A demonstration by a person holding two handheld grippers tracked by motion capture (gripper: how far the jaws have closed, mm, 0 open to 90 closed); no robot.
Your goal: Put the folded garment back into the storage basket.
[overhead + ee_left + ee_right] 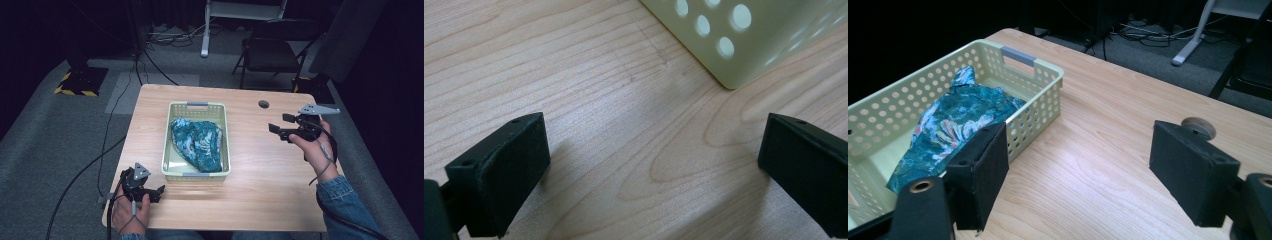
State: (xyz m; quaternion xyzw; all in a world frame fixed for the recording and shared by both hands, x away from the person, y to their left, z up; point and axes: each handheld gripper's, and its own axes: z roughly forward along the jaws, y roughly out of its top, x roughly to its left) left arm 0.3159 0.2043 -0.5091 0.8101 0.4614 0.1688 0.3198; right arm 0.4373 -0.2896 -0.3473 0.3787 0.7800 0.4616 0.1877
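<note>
A pale yellow-green perforated basket [170, 127] stands in the middle of the wooden table [260, 175]. Inside it lies a crumpled teal patterned cloth [197, 142], also seen in the right gripper view as the cloth [955, 122] in the basket [1045, 102]. My left gripper [161, 191] rests low at the table's front left, open, with nothing between its jaws; a corner of the basket [744, 45] lies just ahead of it. My right gripper [281, 123] is held above the table to the right of the basket, open and empty, pointing toward it.
A round cable hole [263, 104] sits near the table's far right edge. Behind the table stand a dark folding chair [272, 50] and a white stand leg [205, 30]. Cables [107, 130] run over the grey carpet at left.
</note>
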